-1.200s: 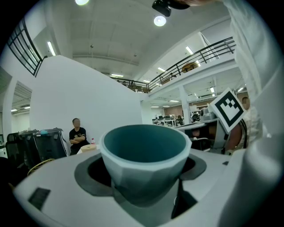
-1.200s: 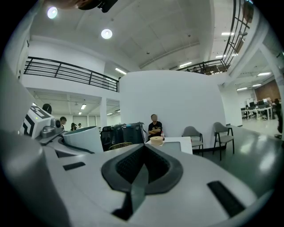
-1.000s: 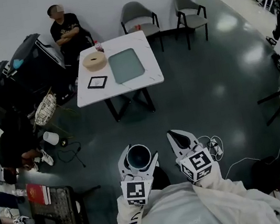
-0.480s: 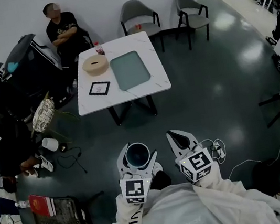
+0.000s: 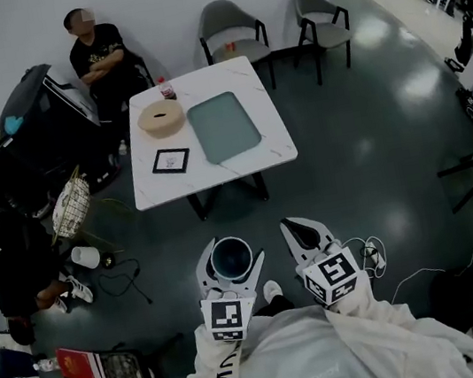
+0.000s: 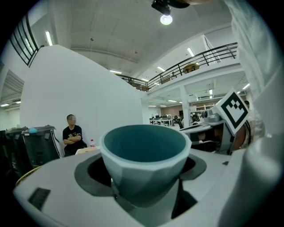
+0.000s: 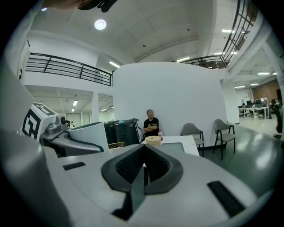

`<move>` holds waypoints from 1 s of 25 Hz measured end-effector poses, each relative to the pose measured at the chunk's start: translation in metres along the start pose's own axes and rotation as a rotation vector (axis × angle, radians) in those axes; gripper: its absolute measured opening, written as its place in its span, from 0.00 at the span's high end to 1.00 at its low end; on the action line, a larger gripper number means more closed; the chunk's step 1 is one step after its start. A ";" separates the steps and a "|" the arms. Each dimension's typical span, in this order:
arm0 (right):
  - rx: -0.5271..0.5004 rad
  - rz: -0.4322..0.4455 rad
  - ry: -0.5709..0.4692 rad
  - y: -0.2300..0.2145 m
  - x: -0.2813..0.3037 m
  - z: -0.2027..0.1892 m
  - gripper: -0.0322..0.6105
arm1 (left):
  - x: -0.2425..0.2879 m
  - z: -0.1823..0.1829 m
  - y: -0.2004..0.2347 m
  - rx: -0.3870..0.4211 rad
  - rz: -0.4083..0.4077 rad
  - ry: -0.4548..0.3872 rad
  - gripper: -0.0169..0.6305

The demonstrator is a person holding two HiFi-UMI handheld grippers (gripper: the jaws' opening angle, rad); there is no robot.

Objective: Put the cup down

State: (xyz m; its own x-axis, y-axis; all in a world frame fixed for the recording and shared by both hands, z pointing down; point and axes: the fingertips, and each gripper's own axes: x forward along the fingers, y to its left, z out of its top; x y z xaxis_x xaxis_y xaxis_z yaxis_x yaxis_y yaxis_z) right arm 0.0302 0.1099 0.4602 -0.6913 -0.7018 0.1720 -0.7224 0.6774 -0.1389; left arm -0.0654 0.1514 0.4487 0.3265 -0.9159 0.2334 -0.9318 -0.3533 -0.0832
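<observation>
A teal cup (image 5: 232,258) with a faceted pale outside sits upright between the jaws of my left gripper (image 5: 231,265), which is shut on it; in the left gripper view the cup (image 6: 144,162) fills the middle. My right gripper (image 5: 308,234) hangs beside it with its jaws shut and nothing between them; in the right gripper view the pads (image 7: 143,165) meet. Both grippers hover over the dark floor, well short of the white table (image 5: 265,145) ahead.
On the table lie a grey-green tray (image 5: 223,126), a tan tape roll (image 5: 161,118), a framed marker card (image 5: 171,160) and a small bottle (image 5: 168,90). A seated person (image 5: 100,61) is behind it, two grey chairs (image 5: 233,33) by the wall. Black cases and a wire basket (image 5: 69,208) crowd the left.
The view has moved slightly forward: the table sits a little lower and nearer in the head view. Both grippers keep their places and the cup stays held.
</observation>
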 end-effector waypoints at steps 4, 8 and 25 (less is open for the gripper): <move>-0.008 -0.005 0.002 0.002 0.018 0.001 0.94 | 0.009 -0.002 0.019 -0.002 -0.007 -0.004 0.35; -0.019 -0.020 0.006 0.002 0.034 0.004 0.94 | 0.018 -0.002 0.035 -0.005 -0.018 -0.014 0.35; -0.038 -0.076 0.025 -0.016 0.067 0.011 0.94 | 0.051 0.001 0.072 -0.016 -0.046 -0.033 0.35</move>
State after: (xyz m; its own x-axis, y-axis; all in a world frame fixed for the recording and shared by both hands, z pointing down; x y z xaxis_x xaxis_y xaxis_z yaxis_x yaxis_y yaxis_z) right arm -0.0048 0.0501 0.4633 -0.6334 -0.7462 0.2052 -0.7712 0.6305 -0.0880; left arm -0.1154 0.0789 0.4542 0.3741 -0.9046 0.2044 -0.9179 -0.3926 -0.0573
